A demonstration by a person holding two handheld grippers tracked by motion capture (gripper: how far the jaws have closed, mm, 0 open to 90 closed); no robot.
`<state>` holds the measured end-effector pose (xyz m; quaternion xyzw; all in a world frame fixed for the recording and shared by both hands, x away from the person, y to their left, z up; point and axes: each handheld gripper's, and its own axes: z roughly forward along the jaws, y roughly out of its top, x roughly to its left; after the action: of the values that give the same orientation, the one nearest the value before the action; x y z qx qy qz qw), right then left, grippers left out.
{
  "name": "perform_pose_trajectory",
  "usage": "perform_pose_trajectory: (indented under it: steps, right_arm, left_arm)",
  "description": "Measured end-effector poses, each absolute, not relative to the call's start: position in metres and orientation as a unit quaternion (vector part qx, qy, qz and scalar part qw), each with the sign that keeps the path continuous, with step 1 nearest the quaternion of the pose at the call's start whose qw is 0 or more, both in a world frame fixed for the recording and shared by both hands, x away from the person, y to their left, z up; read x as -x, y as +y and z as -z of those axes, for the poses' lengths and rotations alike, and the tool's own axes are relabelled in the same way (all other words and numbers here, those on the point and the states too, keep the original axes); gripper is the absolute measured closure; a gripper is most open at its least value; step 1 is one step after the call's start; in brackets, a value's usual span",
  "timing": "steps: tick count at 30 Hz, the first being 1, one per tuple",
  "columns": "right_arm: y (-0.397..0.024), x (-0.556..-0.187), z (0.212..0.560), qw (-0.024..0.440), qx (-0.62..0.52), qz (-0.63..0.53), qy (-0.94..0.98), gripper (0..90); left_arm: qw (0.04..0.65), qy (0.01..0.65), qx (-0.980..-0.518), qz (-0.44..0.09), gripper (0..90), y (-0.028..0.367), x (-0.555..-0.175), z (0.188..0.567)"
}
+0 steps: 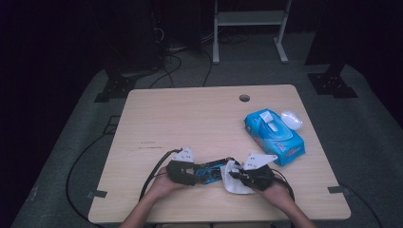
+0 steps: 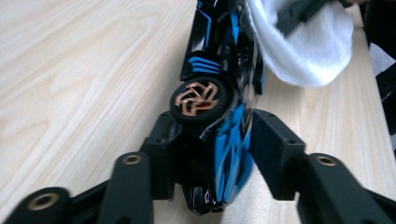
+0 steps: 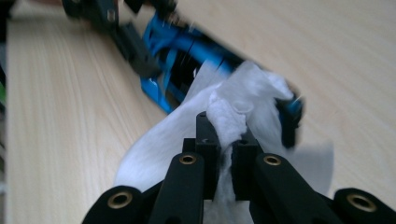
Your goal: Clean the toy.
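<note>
A blue and black toy car [image 1: 215, 169] lies on the wooden table [image 1: 190, 118] near its front edge. My left gripper [image 1: 202, 175] grips the car's tail from the left. In the left gripper view the two pads [image 2: 271, 140] press on both sides of the car [image 2: 224, 70], just behind a wheel with a copper rim [image 2: 200, 100]. My right gripper [image 1: 236, 175] comes from the right, shut on a bunched white wipe [image 3: 159, 144] that rests on the car's other end [image 3: 168, 70]. The wipe [image 2: 303, 51] covers that end of the car.
A blue pack of wipes [image 1: 274, 135] lies at the right of the table, with a white oval cap [image 1: 291, 119] beside it. A round cable hole [image 1: 244, 98] sits near the far edge. Cables trail off the table's left side.
</note>
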<state>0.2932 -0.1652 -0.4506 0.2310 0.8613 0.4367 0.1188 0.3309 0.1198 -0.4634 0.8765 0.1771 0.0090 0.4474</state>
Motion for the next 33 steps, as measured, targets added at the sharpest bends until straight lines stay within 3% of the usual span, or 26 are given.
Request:
perform_pose_trajectory:
  steps: [8, 14, 24, 33]
  right_arm:
    - [-0.175, -0.296, 0.422, 0.141, -0.25, -0.481, 0.828, 84.5]
    - [-0.149, -0.303, 0.415, 0.148, -0.238, -0.471, 0.837, 84.4]
    - [-0.092, -0.314, 0.424, 0.126, -0.213, -0.449, 0.859, 84.1]
    - [-0.103, -0.318, 0.427, 0.13, -0.233, -0.449, 0.853, 83.9]
  left_arm:
    - [0.446, 0.132, -0.884, -0.056, 61.9, 0.116, -0.32, 0.458]
    - [0.443, 0.136, -0.881, -0.095, 67.0, 0.115, -0.318, 0.459]
    - [0.461, 0.143, -0.872, -0.077, 67.0, 0.122, -0.321, 0.462]
    - [0.464, 0.145, -0.871, -0.07, 66.3, 0.123, -0.323, 0.463]
